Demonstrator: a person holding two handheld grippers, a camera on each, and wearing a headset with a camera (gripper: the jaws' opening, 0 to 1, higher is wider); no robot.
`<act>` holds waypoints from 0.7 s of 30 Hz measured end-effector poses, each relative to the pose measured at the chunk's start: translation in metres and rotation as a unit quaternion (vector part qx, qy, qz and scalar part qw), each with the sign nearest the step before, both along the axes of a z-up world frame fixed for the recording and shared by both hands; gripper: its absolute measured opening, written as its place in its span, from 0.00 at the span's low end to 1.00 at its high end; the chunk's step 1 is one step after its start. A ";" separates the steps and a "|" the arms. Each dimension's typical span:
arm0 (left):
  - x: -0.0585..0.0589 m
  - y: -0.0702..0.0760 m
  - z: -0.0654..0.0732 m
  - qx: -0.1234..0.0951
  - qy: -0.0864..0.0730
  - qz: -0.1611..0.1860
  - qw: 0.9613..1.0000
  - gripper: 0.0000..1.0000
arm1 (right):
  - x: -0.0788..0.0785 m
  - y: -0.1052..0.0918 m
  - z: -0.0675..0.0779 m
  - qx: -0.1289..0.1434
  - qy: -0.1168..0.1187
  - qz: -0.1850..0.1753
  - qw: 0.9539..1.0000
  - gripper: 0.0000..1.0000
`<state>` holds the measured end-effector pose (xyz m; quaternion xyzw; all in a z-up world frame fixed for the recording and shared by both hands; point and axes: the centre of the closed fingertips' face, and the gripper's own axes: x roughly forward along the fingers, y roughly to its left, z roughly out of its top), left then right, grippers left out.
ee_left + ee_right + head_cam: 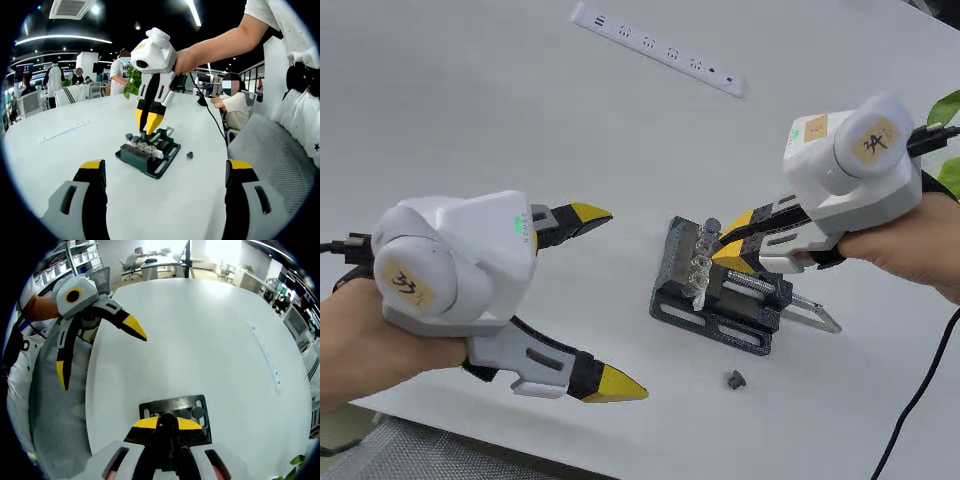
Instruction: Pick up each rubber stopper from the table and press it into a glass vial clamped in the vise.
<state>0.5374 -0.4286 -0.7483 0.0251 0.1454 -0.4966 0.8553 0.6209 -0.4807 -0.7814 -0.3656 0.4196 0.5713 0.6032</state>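
**Two stoppers seated, a third gripped over the vise**

Far left, the left tongs (605, 298) are held spread wide and empty above bare bench (470, 90). They are kept back, it is judged, so that the other hand's line to the work is left free. Toward the far edge a white power strip (655, 47) is seen lying, well apart from everything and in nobody's way.

At centre the vise (715, 305) is set flat on the bench. A row of glass vials (700, 270) is clamped upright in it, so that a downward push can be taken without tipping. At one end of that row two seated stoppers (129, 136) are made out; the other vials are shown clear and open. Near the vise, apart from its base, a loose stopper (736, 379) is left lying, open to a pickup.

Right of centre, the right tongs (725, 248) are angled down from the side and closed narrowly on a gripped stopper (167, 420), poised over the vial row. Whether a vial mouth is touched yet cannot be told. Little room is offered here: the seated stoppers are just beside the tips, and the vise's screw handle (810, 312) is stuck out beneath the tongs.

Far right, a black cable (920, 390) is trailed past the bench edge, and green plant (945, 110) leaves are glimpsed behind.
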 end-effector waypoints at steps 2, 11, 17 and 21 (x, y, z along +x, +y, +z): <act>-0.001 -0.001 0.000 -0.002 0.001 0.000 1.000 0.99 | 0.001 0.000 -0.001 -0.001 0.000 -0.002 1.000 0.06; -0.001 0.000 -0.002 -0.007 0.004 0.000 1.000 0.99 | 0.000 0.001 -0.009 -0.010 0.001 0.004 1.000 0.06; -0.001 -0.001 -0.001 -0.010 0.005 0.000 1.000 0.99 | 0.002 -0.001 -0.014 -0.018 0.000 0.008 1.000 0.06; -0.002 -0.002 0.000 -0.012 0.005 0.001 1.000 0.99 | 0.002 -0.001 -0.016 -0.022 0.002 0.012 1.000 0.06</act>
